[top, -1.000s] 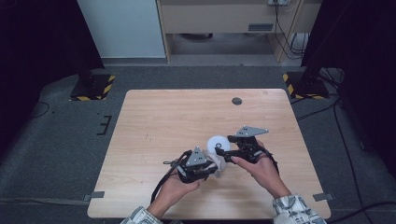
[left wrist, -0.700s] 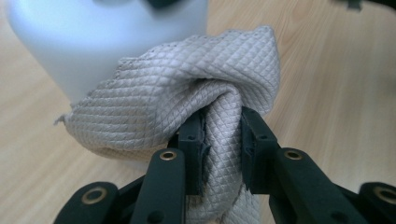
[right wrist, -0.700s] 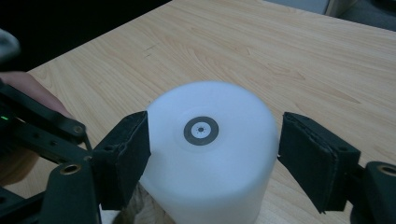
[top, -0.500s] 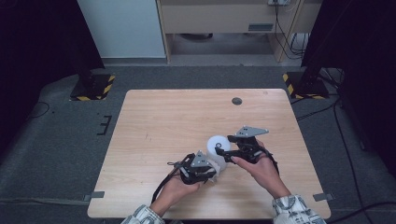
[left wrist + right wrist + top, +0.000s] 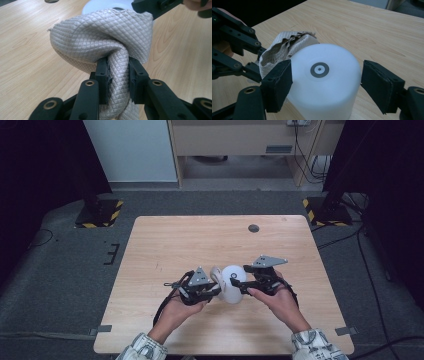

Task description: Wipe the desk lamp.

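A white cup [image 5: 233, 285] stands upside down on the wooden table [image 5: 175, 245], near its front middle. Its flat base with a grey ring mark [image 5: 319, 69] faces my right gripper's camera. My right gripper [image 5: 327, 77] is open and straddles the cup: the left pad [image 5: 277, 83] touches its side, while the right pad [image 5: 382, 86] stands a little off. My left gripper [image 5: 118, 66] is shut on a grey quilted cloth [image 5: 100, 37], which is bunched against the cup's left side [image 5: 216, 276]. In the high view, the left gripper [image 5: 215, 289] and right gripper [image 5: 240, 284] meet at the cup.
A small dark disc [image 5: 253, 228] lies on the far right part of the table. Yellow-and-black striped stand bases [image 5: 100, 213] [image 5: 325, 212] sit on the floor beyond the table's far corners. Bare wood stretches to the left and far side.
My left gripper has shifted slightly up and away with the cloth, along the cup's side. The right gripper and the cup have stayed in place.
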